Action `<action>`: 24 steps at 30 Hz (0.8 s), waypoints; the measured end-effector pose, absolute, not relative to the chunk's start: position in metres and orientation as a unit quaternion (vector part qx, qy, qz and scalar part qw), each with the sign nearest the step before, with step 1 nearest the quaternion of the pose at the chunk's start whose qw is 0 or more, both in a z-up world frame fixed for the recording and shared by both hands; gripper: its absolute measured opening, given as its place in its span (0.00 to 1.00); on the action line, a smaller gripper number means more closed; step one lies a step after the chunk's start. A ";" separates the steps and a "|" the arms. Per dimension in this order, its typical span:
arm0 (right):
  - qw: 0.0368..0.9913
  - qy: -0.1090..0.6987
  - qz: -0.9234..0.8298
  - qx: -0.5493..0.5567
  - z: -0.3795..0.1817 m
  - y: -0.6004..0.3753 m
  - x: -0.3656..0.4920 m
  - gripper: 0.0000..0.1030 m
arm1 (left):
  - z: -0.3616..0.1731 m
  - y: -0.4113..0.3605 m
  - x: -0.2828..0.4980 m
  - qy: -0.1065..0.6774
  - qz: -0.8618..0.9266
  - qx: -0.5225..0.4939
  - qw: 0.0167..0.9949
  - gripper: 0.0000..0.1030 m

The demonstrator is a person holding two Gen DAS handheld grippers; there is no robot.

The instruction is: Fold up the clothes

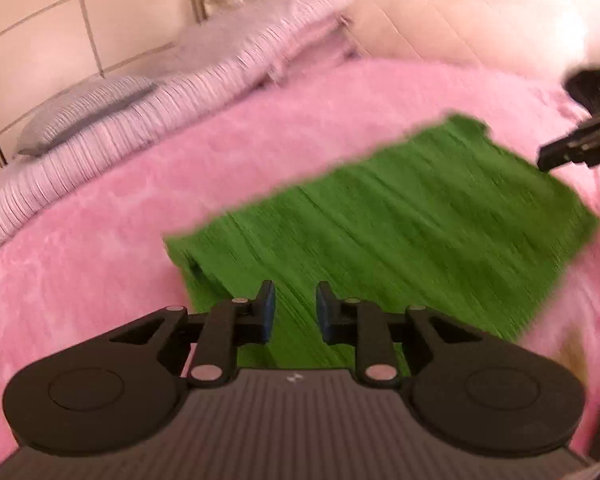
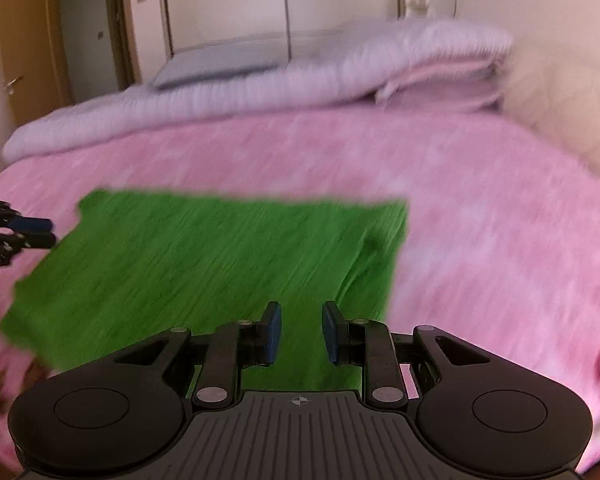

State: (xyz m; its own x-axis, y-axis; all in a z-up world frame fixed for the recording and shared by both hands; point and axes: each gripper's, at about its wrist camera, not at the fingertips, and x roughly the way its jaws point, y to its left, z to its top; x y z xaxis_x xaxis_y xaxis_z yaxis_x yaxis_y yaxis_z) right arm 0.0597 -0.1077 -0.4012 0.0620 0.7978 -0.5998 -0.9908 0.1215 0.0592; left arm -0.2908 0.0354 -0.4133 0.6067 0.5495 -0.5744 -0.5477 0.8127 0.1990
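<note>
A flat green knitted garment (image 1: 380, 220) lay spread on the pink fuzzy bed blanket (image 1: 100, 220). The left hand-held gripper (image 1: 296, 308) and right hand-held gripper (image 2: 301, 332) hovered over its near edge, jaws apart, pinching nothing.

Both wrist views look obliquely down, close over the green garment (image 1: 400, 216) (shared, from opposite sides).

No text, number or brand can be read in either view. The only signs are a small white mark on the left gripper (image 1: 295, 312) body and a crosshair on the right gripper (image 2: 301, 334) body.
</note>
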 end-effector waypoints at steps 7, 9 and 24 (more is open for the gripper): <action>0.726 0.210 0.623 -0.203 -0.413 -0.030 0.096 0.24 | -0.433 0.126 -0.265 0.328 0.342 -0.025 0.880 0.11; 0.726 0.215 0.618 -0.211 -0.427 -0.019 0.102 0.24 | -0.456 0.139 -0.273 0.332 0.341 -0.066 0.877 0.11; 0.754 0.283 0.582 -0.114 -0.415 -0.091 0.110 0.24 | -0.424 0.087 -0.322 0.260 0.357 -0.142 0.886 0.10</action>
